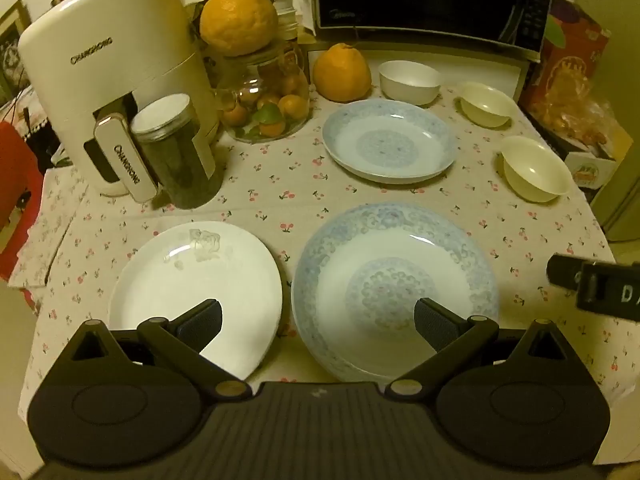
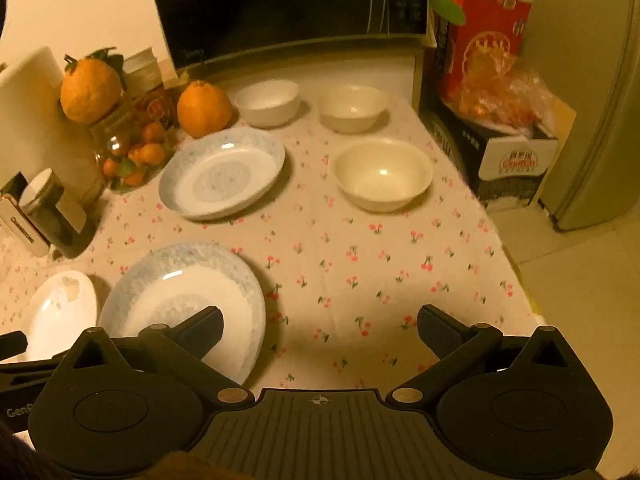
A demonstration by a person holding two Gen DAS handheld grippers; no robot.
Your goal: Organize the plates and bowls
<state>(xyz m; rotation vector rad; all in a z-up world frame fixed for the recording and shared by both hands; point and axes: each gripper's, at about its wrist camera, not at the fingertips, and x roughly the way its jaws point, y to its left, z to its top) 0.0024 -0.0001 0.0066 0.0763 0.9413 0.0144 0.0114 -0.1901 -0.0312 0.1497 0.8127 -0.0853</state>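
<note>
A white plate and a blue-patterned plate lie side by side at the near edge of the table. A second blue-patterned plate lies farther back. Three bowls stand apart: a white bowl, a cream bowl and another cream bowl. My left gripper hovers open above the gap between the two near plates. My right gripper is open over bare cloth, to the right of the near blue plate. The bowls stand ahead of it.
A white appliance, a dark jar, a glass jar of small oranges and a large orange crowd the back left. A microwave stands at the back, boxes at the right. The table edge drops to the floor.
</note>
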